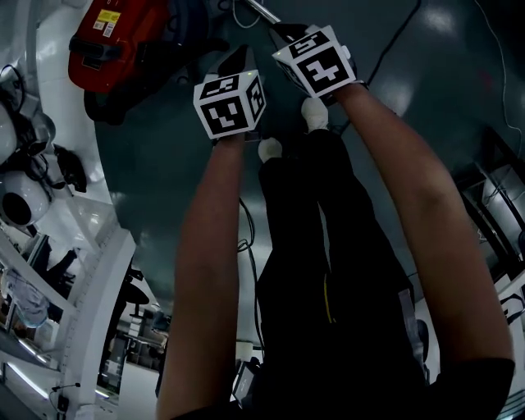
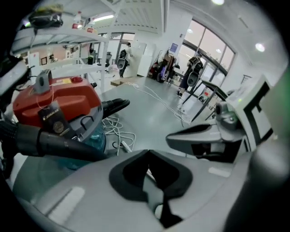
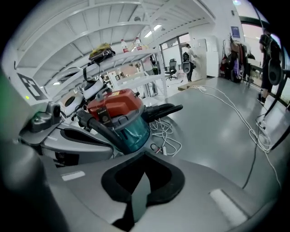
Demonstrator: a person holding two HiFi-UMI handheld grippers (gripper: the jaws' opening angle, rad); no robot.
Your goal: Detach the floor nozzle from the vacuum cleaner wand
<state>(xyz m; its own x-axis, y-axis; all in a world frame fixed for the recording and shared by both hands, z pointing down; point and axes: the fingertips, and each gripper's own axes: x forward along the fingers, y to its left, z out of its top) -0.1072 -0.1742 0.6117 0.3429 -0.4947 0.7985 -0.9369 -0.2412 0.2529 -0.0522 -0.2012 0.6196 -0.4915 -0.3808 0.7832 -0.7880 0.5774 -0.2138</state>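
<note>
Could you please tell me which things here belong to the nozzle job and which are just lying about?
Job: red vacuum cleaner, black hose, left tongs, right tongs, both shut, empty.
Lying about: white cable, shelving.

The vacuum cleaner (image 3: 115,103), red on top with a teal see-through bin, stands on the floor, a black hose (image 3: 102,131) curving from it. Only a short silvery stretch of wand (image 1: 262,10) shows.

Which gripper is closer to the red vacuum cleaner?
The left gripper: it is on the side toward the red vacuum cleaner, with the right gripper beyond it, farther away.
</note>
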